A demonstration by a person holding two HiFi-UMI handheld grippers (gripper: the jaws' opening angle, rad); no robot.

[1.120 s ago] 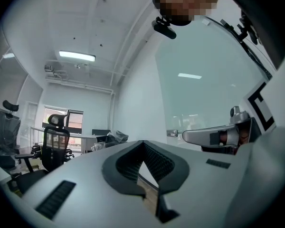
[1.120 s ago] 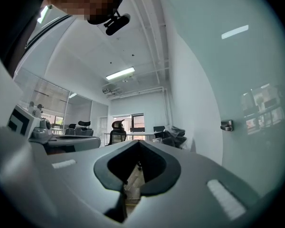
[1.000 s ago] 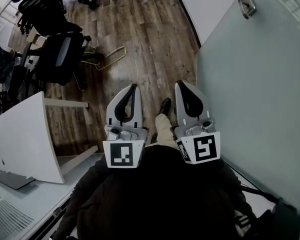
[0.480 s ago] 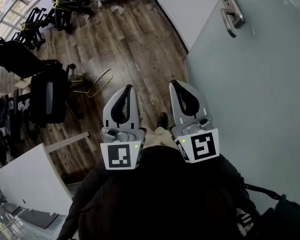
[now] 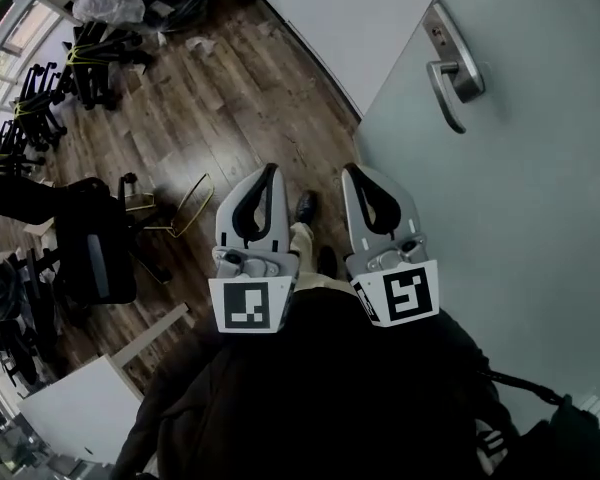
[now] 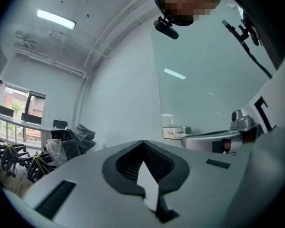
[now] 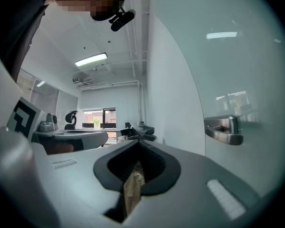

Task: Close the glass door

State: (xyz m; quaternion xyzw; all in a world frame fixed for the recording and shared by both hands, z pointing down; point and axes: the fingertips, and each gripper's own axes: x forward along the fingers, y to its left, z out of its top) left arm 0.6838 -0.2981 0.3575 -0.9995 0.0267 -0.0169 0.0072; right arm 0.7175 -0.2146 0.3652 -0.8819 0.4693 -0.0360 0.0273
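— Reaching for the glass door (image 5: 520, 228) with both pairs of jaws closed and empty?
— Yes. Its handle (image 5: 450, 73) sat ahead-right of the right gripper (image 5: 352, 168). I'd have parted those jaws first, leaving the left gripper (image 5: 269, 170) idle.

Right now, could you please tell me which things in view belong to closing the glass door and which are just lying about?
For the job:
pale frosted glass door
its silver metal lever handle
right tool, shut and empty

Lying about:
black office chair
bent yellow wire frame
crumpled clear plastic bag
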